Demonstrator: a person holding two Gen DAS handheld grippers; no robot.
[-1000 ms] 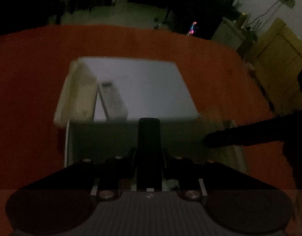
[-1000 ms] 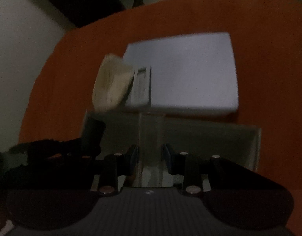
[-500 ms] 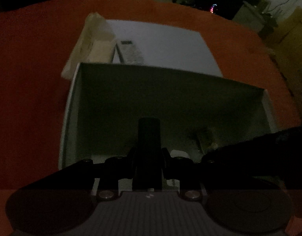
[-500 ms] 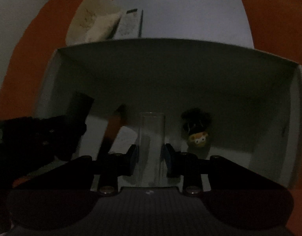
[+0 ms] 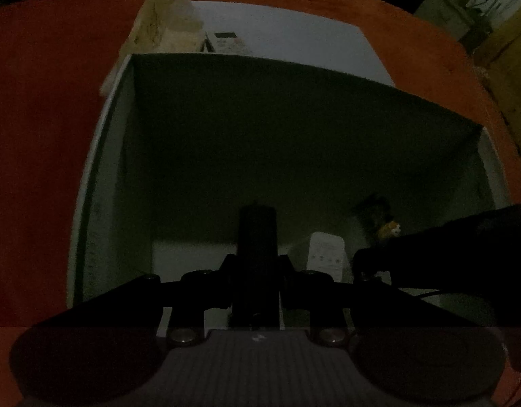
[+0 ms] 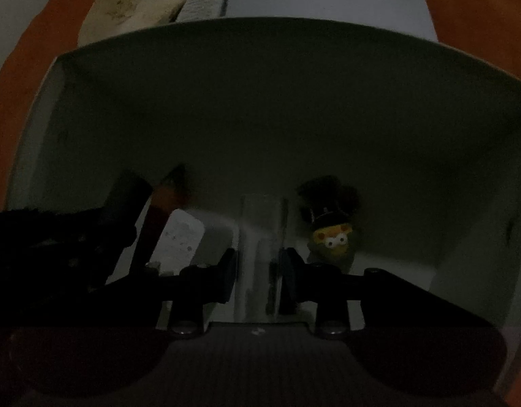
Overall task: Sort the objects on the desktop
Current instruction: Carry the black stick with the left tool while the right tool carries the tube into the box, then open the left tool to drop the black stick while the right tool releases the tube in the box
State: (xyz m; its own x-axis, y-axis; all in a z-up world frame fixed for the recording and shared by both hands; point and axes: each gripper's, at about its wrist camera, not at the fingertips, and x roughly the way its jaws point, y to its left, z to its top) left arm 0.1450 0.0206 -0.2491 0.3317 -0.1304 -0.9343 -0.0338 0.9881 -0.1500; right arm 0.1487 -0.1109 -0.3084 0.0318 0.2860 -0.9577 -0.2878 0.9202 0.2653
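Both reach down inside the white box. The left hand-held gripper squeezes a dark stick. The right hand-held gripper is opening around a clear tube, beside a little toy.

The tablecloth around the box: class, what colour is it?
Orange-red tablecloth, clearest in the left wrist view.

Black tongs, silver screws

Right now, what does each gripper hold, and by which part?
The left gripper grips a dark upright cylinder near its lower part. The right gripper has a clear tube between its opening jaws, at its lower part.
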